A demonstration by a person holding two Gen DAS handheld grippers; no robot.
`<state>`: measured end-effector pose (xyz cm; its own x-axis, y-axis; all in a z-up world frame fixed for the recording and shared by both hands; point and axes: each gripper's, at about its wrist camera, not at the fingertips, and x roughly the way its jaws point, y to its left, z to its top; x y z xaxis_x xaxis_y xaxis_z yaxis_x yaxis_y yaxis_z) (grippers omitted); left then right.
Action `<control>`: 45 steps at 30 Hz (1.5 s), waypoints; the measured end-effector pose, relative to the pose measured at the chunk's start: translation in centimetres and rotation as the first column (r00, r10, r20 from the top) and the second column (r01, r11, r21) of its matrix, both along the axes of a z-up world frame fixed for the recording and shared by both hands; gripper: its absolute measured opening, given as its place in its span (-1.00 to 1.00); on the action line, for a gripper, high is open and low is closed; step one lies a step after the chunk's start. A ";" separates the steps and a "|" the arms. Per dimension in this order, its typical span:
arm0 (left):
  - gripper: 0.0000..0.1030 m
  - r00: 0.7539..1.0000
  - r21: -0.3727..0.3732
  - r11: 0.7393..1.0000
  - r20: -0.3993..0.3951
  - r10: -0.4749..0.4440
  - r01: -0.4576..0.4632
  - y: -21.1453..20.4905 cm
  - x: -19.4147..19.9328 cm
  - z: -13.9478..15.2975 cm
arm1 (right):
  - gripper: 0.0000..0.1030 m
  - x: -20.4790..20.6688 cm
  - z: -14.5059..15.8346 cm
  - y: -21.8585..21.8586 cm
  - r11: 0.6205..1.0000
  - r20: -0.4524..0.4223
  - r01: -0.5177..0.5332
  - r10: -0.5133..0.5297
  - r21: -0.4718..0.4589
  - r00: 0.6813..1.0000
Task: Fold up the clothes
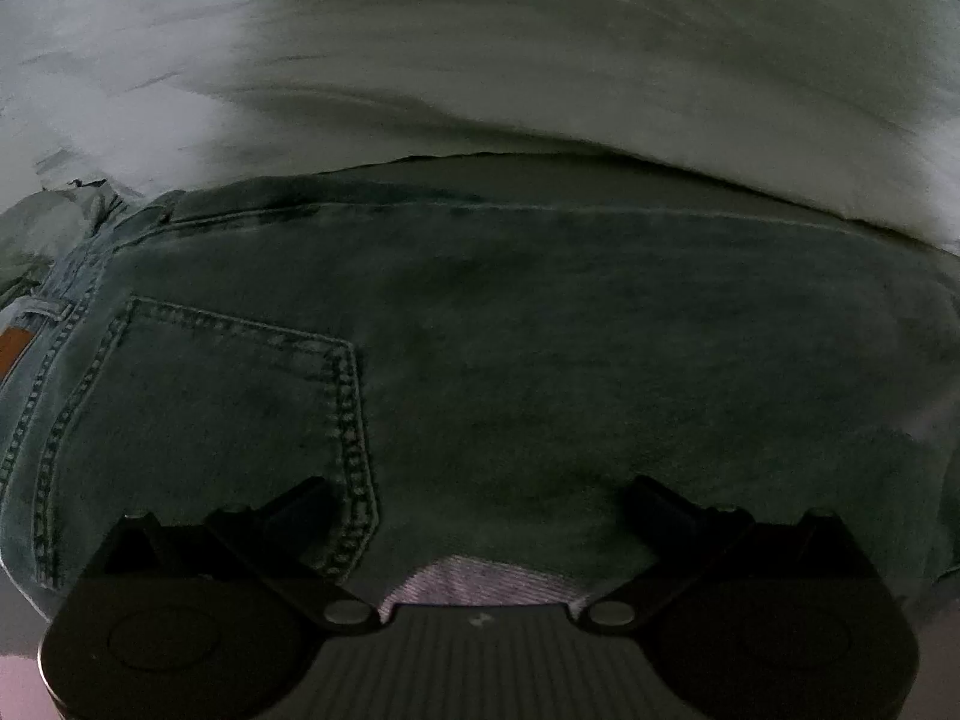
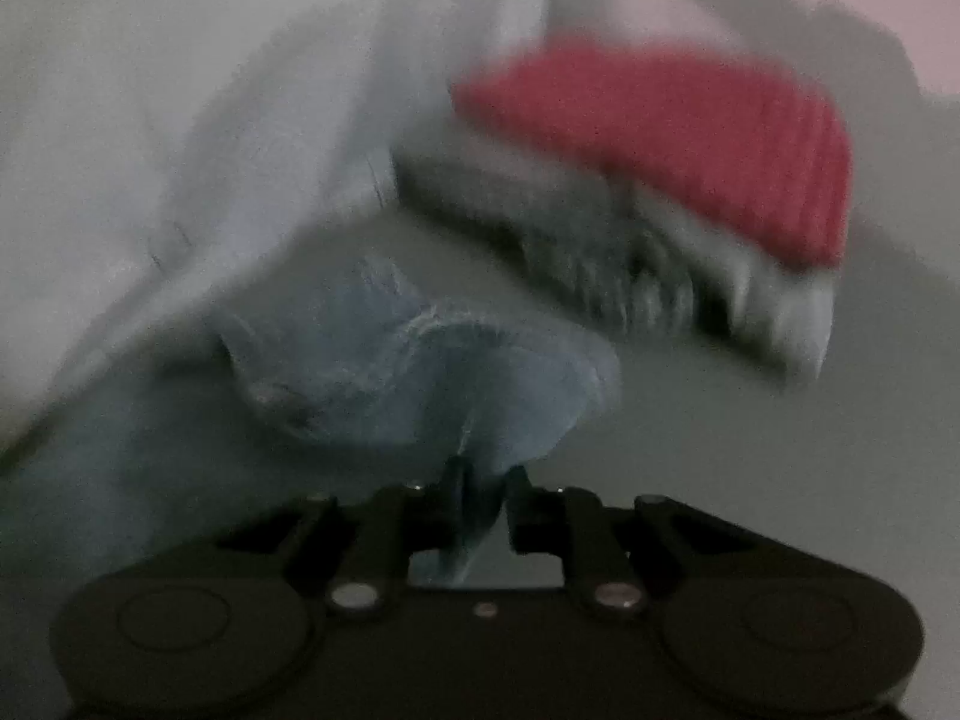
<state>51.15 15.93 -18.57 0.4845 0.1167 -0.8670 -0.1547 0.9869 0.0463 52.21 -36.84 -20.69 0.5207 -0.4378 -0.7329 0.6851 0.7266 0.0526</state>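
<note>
Jeans (image 1: 510,330) lay flat on the white sheet (image 1: 420,78), seat side up, back pocket (image 1: 210,408) showing. Long axis ran across the left view, waistband end at its left edge. Fold looked partly made, with more passes likely left; total fold count unclear. Left tongs (image 1: 474,498) hung spread wide over the denim, gripping nothing. Right tongs (image 2: 480,492) were clenched on a pale denim edge (image 2: 432,378), lifted. Folded pile with a red knit (image 2: 690,144) sat behind, blurred.

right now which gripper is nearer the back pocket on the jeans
Left. The left gripper hangs open right over the jeans, one finger at the back pocket. The right gripper pinches denim elsewhere, pocket unseen.
</note>
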 end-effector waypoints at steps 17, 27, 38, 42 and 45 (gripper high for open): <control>1.00 1.000 0.000 1.000 0.014 -0.012 0.012 0.4 0.3 -0.4 | -0.81 8.4 -0.9 1.4 0.902 -0.083 -0.354 0.344 -0.246 0.935; 1.00 0.999 0.003 1.000 0.046 -0.005 0.005 0.3 0.0 -0.8 | 0.10 2.8 3.5 5.1 0.838 -0.060 -0.342 0.351 -0.426 0.935; 1.00 0.998 0.102 0.993 0.024 -0.063 0.060 3.8 -2.3 1.3 | 0.43 -11.2 0.8 27.6 0.595 -0.048 -0.803 0.802 -0.026 0.595; 1.00 0.998 0.103 0.993 0.032 -0.053 0.049 7.1 -4.8 0.4 | 0.47 -13.3 0.9 33.7 0.402 -0.132 -0.904 0.898 -0.148 0.421; 1.00 0.999 0.047 0.999 0.036 -0.028 0.026 8.8 -5.3 -0.5 | 0.50 -12.8 0.8 36.5 0.313 -0.177 -0.932 0.922 -0.183 0.345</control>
